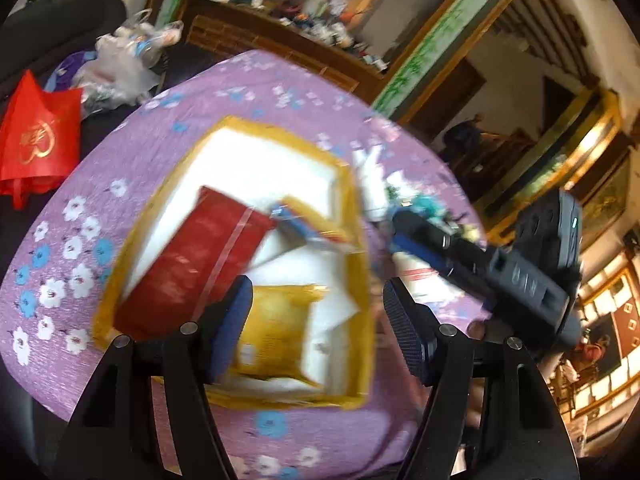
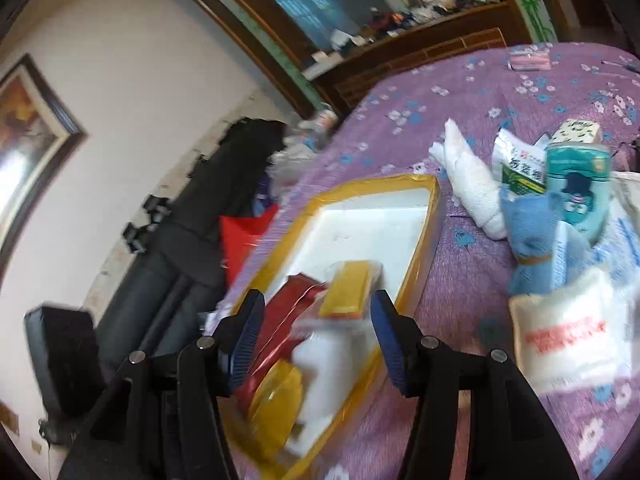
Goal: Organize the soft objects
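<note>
- Left wrist camera looks forward and steeply down between its own two fingers, close above the yellow-rimmed white box point(image 1: 352, 216) on the purple flowered tablecloth point(image 1: 80, 336), horizon rolled hard
- Right wrist camera sits low and near the box's point(image 2: 424, 240) corner, facing along it toward a dark wooden cabinet point(image 2: 400, 52)
- Both views share the box, the tablecloth point(image 2: 460, 280), the red bag point(image 1: 36, 136) point(image 2: 240, 240) beyond the table edge, and the cabinet point(image 1: 280, 40)
</note>
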Tool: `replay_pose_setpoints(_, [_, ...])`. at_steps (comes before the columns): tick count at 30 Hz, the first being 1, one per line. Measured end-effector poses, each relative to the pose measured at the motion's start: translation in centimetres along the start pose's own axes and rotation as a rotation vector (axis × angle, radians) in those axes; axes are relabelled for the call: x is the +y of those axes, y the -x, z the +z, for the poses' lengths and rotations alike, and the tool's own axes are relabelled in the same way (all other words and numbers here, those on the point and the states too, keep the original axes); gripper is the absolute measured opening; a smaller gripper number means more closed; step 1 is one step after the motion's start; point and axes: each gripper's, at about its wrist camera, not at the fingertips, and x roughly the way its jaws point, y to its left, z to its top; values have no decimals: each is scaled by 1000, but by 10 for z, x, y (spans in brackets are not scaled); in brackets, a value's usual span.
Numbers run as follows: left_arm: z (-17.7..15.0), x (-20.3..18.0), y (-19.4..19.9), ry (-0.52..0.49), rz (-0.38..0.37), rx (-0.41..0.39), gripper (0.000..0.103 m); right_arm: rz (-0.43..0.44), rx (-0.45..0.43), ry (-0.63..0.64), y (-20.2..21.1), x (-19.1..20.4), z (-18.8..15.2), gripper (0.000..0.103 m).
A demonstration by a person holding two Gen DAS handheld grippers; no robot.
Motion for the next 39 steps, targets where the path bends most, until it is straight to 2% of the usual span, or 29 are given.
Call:
replay_pose_setpoints(5, [-3,-40,-1,-71,-52,5,68,17,-15,16,41,-6,-23,55])
replay_pose_setpoints(10, [-15,-96,-9,-160,-77,43,68,-40,-49,-17,81,-22,-38,55])
replay_pose_setpoints(15, [-28,-131,-13,-228,-94,70,68,-122,-90,-114,109,-49,-42,55])
replay_pose_setpoints(19, [-32,-138,-22,-245,-98,90,68,-155,-116,-189,118,-74,-37,61])
replay_pose_setpoints(27, [-28,-125,-45,-194,-93,136,68,-250,-126,-266,113,-122,-26,63])
replay_pose_setpoints(31, [-25,-119,-57,-187,-84,146,68,-338,-129,-272,104,-131,-15,63])
replay_pose_setpoints(35, [-21,-122,-74,-195,-75,156,68,-386,-135,-280,95,-136,-2,63])
replay_pose_setpoints(37, [-18,-126,-85,-194,-41,166,68,-436,-124,-292,88,-139,4,63])
replay_pose_setpoints(39, [-14,-128,-97,-185,-46,187,68,-495,-125,-307,87,-144,6,63])
